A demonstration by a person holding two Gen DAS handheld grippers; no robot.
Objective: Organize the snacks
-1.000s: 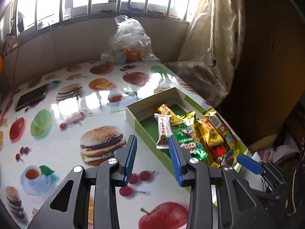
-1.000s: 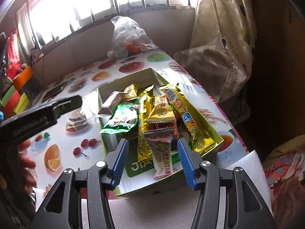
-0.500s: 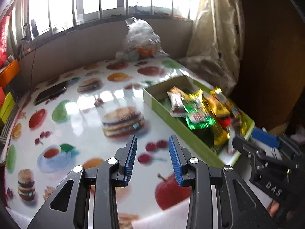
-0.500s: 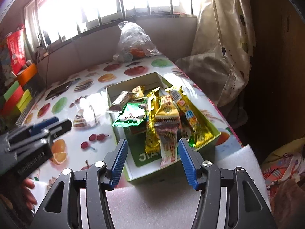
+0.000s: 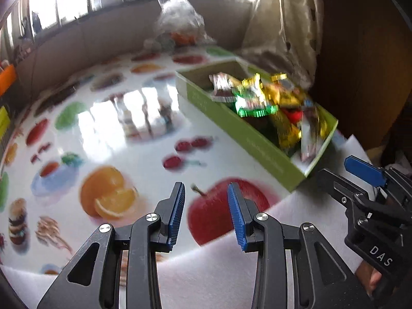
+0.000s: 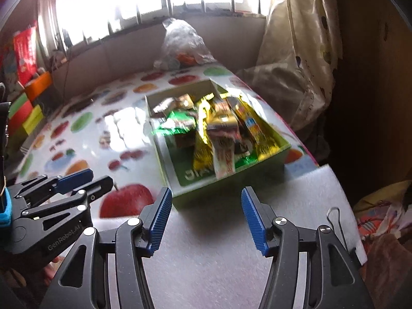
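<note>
Gaping wide and empty, two tools — left tool [image 5: 206,213], right tool [image 6: 204,219] — face one snack box [image 6: 280,152].

Fruit-print table [image 5: 144,164] carries green snack box [image 6: 180,180], plastic bag [image 6: 182,43].

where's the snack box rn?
The green snack box sits on the fruit-print table, just ahead of the open right hand-held gripper; in the left wrist view it lies at right, below the curtain.

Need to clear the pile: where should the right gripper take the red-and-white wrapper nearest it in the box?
Probably its near crimped end: the red-and-white wrapper lies lengthwise atop the pile in the green box. Bring the right gripper over the near wall, fingers across its narrow width.
</note>
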